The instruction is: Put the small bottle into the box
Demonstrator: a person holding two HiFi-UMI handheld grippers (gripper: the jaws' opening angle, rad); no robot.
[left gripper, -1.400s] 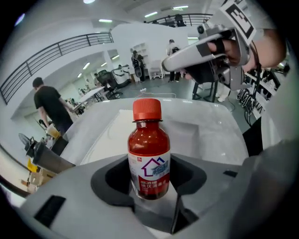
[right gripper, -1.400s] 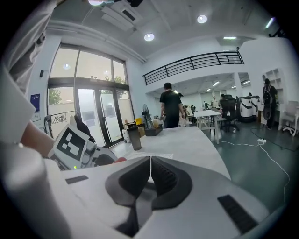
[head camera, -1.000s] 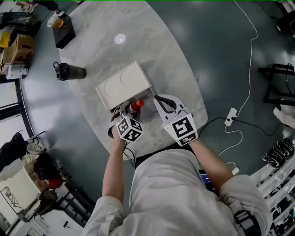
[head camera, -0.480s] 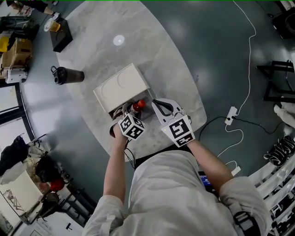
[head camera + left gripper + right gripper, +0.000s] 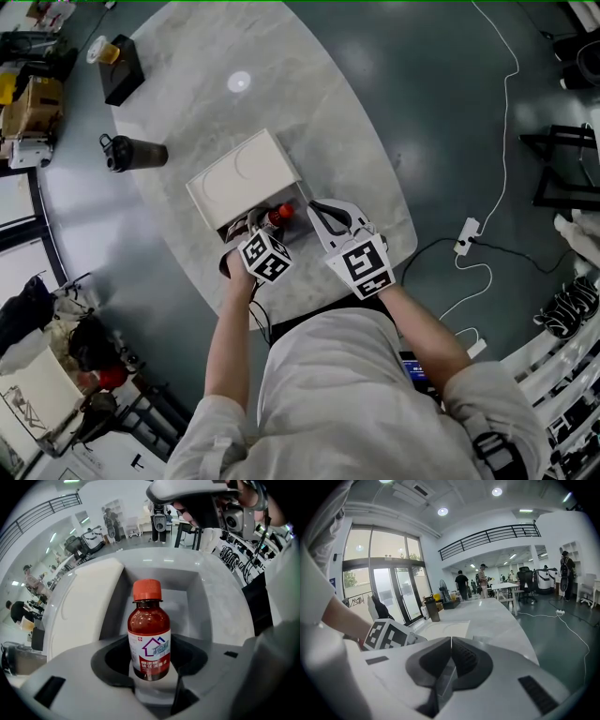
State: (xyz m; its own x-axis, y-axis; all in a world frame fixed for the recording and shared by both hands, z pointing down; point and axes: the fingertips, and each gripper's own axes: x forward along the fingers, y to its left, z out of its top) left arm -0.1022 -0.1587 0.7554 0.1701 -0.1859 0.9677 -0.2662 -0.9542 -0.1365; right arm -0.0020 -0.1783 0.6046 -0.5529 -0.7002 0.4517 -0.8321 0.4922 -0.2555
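A small brown bottle (image 5: 149,637) with a red cap and a white label stands upright between the jaws of my left gripper (image 5: 151,670), which is shut on it. Just ahead of it lies the white box (image 5: 197,581), its open hollow facing the bottle and its lid (image 5: 86,606) lying to the left. In the head view the bottle (image 5: 279,215) sits at the box's (image 5: 242,173) near opening, with the left gripper (image 5: 270,225) right behind it. My right gripper (image 5: 317,207) hovers just right of the box, shut and empty (image 5: 450,640).
The box rests on an oval marble table (image 5: 347,141), near its front edge. A black flask (image 5: 131,153) lies at the left, and a black case with a cup (image 5: 117,64) stands at the far corner. A power strip (image 5: 464,238) and cables lie on the floor to the right.
My left gripper has carried the bottle a little forward, to the box's opening. The right gripper has drifted slightly left, toward the box.
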